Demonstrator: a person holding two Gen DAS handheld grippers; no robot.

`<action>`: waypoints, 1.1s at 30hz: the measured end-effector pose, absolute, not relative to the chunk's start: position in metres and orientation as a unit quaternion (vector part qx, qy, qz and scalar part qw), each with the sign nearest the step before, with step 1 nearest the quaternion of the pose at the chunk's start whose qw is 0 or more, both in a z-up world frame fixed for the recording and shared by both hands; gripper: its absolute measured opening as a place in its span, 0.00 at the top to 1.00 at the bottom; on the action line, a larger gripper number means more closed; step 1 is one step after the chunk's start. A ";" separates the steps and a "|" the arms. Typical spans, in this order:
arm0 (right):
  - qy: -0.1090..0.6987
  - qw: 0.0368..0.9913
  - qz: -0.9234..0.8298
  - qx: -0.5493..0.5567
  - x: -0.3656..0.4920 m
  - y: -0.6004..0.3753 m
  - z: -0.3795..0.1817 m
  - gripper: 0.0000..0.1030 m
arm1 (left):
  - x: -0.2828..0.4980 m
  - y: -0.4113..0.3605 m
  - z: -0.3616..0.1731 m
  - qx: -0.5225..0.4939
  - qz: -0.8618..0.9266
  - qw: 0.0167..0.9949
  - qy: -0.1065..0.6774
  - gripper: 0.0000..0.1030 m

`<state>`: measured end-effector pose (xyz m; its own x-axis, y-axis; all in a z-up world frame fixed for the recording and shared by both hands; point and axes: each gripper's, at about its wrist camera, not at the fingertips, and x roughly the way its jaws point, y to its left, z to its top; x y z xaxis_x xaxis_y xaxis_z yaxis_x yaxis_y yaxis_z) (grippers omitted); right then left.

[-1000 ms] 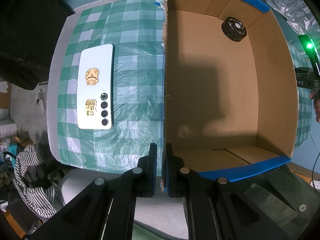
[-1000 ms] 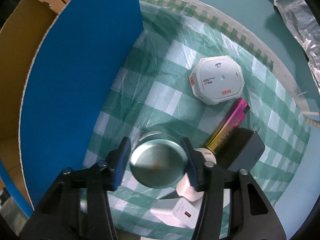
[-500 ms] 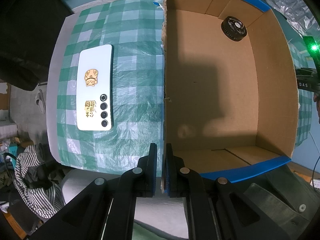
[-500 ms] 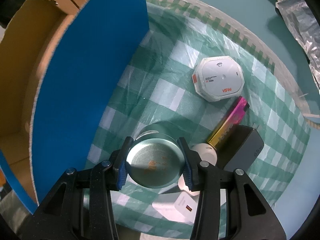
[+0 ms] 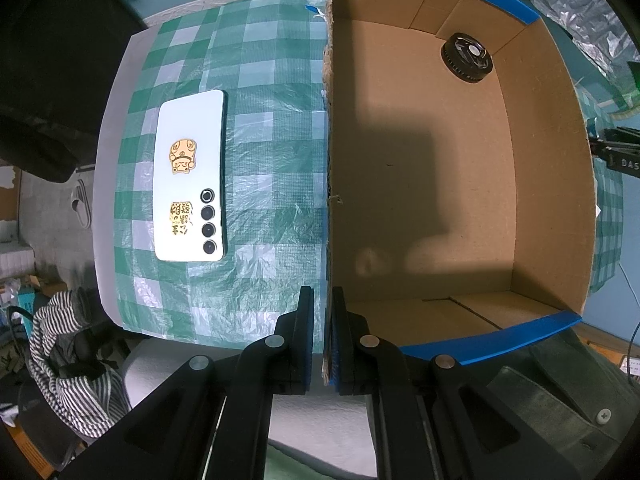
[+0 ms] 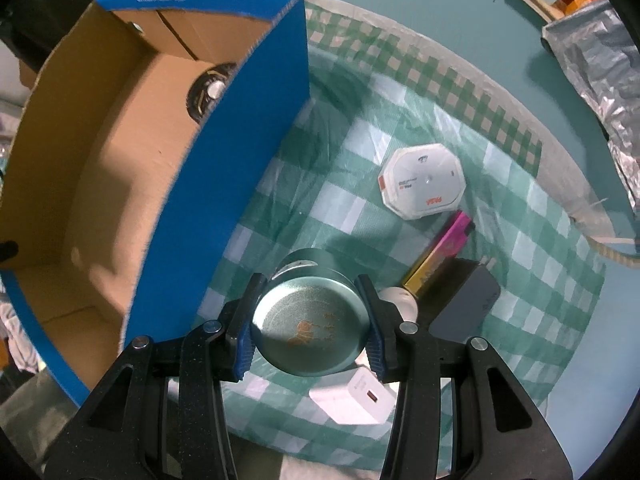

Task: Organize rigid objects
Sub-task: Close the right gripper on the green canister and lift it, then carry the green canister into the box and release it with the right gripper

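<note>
My right gripper [image 6: 310, 326] is shut on a round teal tin [image 6: 310, 328] and holds it above the checked cloth, beside the blue outer wall of the cardboard box [image 6: 224, 184]. My left gripper [image 5: 322, 340] is shut on the box's near left wall [image 5: 329, 160]. A black round object [image 5: 466, 57] lies in the box's far right corner; it also shows in the right wrist view [image 6: 208, 94]. A white phone [image 5: 192, 176] lies on the cloth left of the box.
On the cloth right of the box lie a white octagonal case [image 6: 422, 182], a pink and gold stick [image 6: 440, 250], a dark grey charger [image 6: 464, 304], a white charger [image 6: 356, 398] and a small white round object [image 6: 400, 300]. Crumpled foil [image 6: 596, 56] lies at the far right.
My right gripper has closed on the teal tin and lifted it, so the inside of the box has come into its view. The left gripper has stayed clamped on the box wall.
</note>
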<state>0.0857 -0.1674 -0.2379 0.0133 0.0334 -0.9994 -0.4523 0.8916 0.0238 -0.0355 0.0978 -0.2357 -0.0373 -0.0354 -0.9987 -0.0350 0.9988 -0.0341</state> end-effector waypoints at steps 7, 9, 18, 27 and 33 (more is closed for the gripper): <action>0.663 0.709 0.182 -0.156 0.088 -0.160 -0.206 0.57 | -0.036 0.098 -0.236 -0.024 -0.001 0.693 0.720 0.93; 0.658 0.712 0.185 -0.158 0.090 -0.157 -0.198 0.57 | -0.036 0.098 -0.236 -0.023 -0.001 0.693 0.720 0.93; 0.630 0.730 0.211 -0.161 0.093 -0.133 -0.162 0.57 | -0.037 0.095 -0.234 -0.021 -0.001 0.695 0.719 0.93; 0.613 0.733 0.244 -0.164 0.097 -0.103 -0.155 0.57 | -0.036 0.096 -0.235 -0.024 0.000 0.695 0.718 0.93; 0.616 0.723 0.260 -0.174 0.096 -0.083 -0.168 0.57 | -0.036 0.097 -0.235 -0.025 -0.001 0.695 0.718 0.93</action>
